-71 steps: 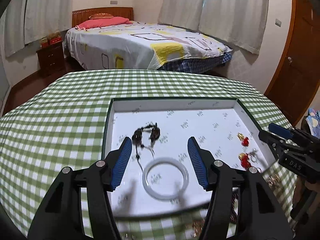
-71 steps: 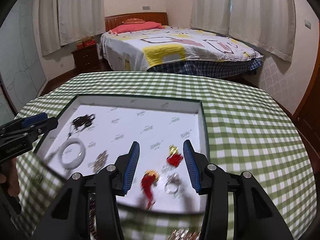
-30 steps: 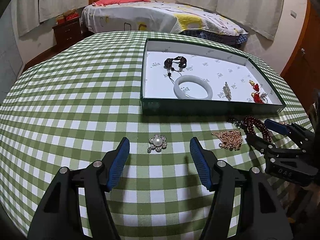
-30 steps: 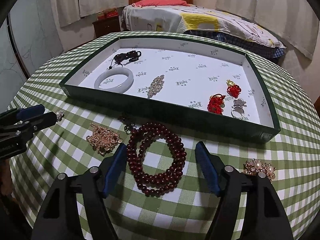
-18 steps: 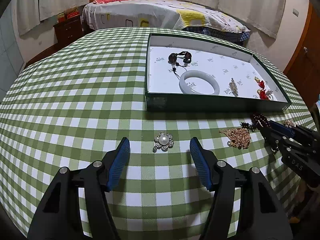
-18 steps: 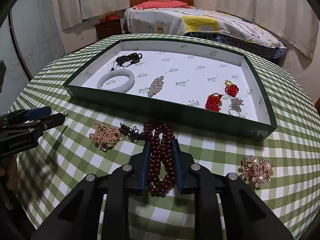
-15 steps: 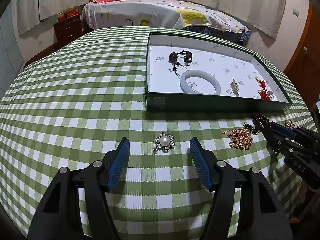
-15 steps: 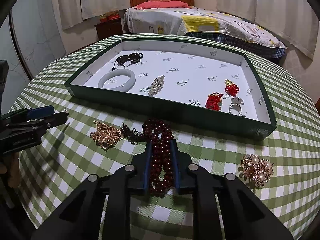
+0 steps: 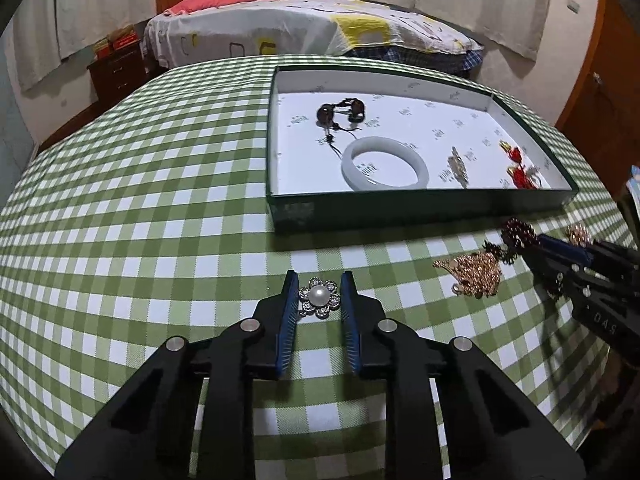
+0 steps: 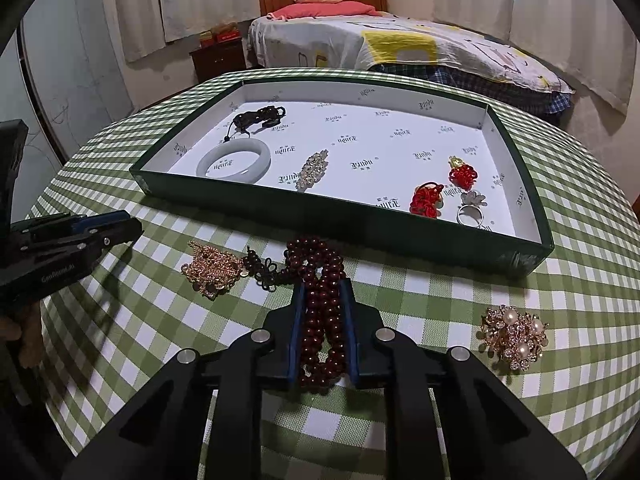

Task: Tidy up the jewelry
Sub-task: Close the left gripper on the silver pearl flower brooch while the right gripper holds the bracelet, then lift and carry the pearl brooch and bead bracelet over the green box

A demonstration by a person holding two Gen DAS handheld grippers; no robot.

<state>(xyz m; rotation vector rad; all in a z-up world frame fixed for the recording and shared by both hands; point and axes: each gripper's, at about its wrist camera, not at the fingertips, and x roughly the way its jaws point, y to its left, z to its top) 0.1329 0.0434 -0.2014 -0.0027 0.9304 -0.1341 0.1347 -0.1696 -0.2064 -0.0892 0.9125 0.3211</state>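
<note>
A green tray with a white floor stands on the checked table; it also shows in the right wrist view. In it lie a white bangle, a dark bead cord, a silver brooch, red knots and a ring. My left gripper is shut on the pearl flower brooch on the cloth. My right gripper is shut on the dark red bead bracelet in front of the tray.
A gold chain piece lies on the cloth left of the bracelet; it also shows in the left wrist view. A gold and pearl brooch lies at the right. The table edge curves close on all sides. A bed stands behind.
Both grippers left the tray and came down to the cloth in front of it. The right jaws closed on the bead bracelet, then the left jaws closed on the pearl flower brooch.
</note>
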